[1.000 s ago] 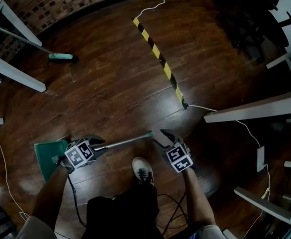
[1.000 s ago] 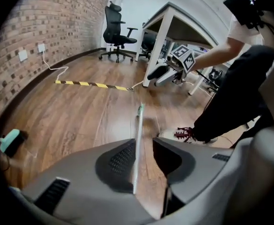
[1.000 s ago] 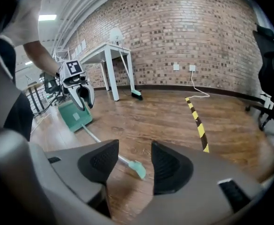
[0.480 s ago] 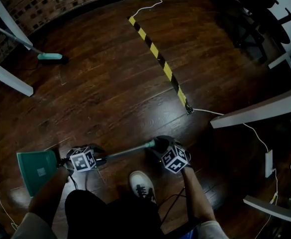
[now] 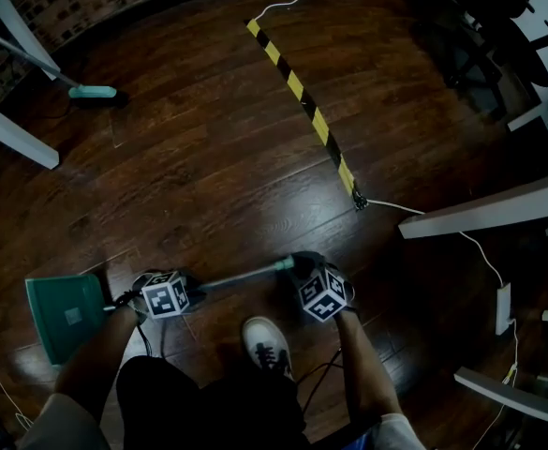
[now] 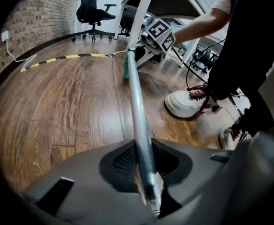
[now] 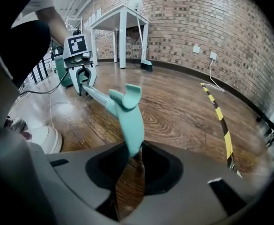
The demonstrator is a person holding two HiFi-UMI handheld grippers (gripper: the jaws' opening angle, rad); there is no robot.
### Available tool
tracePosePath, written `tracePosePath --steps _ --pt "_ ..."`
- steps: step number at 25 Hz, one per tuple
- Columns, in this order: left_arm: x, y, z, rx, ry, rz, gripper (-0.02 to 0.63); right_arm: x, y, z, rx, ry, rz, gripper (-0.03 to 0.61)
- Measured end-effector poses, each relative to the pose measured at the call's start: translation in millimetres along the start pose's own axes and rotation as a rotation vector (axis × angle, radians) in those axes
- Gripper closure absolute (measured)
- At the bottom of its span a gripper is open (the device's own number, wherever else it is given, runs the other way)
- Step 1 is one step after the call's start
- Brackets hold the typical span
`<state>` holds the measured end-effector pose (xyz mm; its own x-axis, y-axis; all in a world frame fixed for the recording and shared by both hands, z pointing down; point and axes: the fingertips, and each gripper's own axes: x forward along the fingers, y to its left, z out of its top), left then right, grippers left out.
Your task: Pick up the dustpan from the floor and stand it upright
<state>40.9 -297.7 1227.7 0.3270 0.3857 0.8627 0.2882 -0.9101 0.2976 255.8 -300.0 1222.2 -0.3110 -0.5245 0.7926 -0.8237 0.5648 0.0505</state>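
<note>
The dustpan lies flat on the wood floor, its teal pan (image 5: 65, 315) at the left and its long silver handle (image 5: 241, 275) running right to a teal grip (image 5: 285, 265). My left gripper (image 5: 187, 289) sits on the handle close to the pan. Its jaws have just been closing, and in the left gripper view the silver handle (image 6: 137, 111) runs between the left gripper's (image 6: 146, 172) jaws, clamped. My right gripper (image 5: 299, 268) is at the handle's end. Its jaws have just been closing too, and the teal grip (image 7: 129, 116) is pinched in the right gripper (image 7: 132, 161).
A white shoe (image 5: 266, 337) stands just below the handle, with cables (image 5: 316, 373) behind it. A yellow-black floor strip (image 5: 302, 92) runs up the middle. A broom head (image 5: 93, 92) lies at the far left, white table frames (image 5: 484, 216) stand at the right, and there are chairs (image 5: 498, 7).
Both grippers have come down from just above the handle onto it. Their jaws stood wide before and are now closed on it, the left near the pan, the right at the teal end.
</note>
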Motion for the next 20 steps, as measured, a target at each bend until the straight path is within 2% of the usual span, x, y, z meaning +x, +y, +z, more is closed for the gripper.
tracePosePath --steps 3,8,15,20 --pt "-15.5 4.3 4.9 -0.043 -0.069 0.034 0.542 -15.0 -8.5 20.1 0.006 -0.055 -0.052 0.499" --pt "-64.6 21.7 28.8 -0.025 -0.19 0.13 0.545 -64.8 -40.0 84.4 -0.013 -0.186 -0.173 0.497" --pt "-181.2 52.1 119.9 0.035 -0.502 0.372 0.551 -201.2 -99.5 234.2 -0.16 -0.427 -0.404 0.508" --pt "-255.8 51.2 164.4 0.068 -0.716 0.524 0.555 -295.4 -94.2 334.3 -0.284 -0.563 -0.52 0.508"
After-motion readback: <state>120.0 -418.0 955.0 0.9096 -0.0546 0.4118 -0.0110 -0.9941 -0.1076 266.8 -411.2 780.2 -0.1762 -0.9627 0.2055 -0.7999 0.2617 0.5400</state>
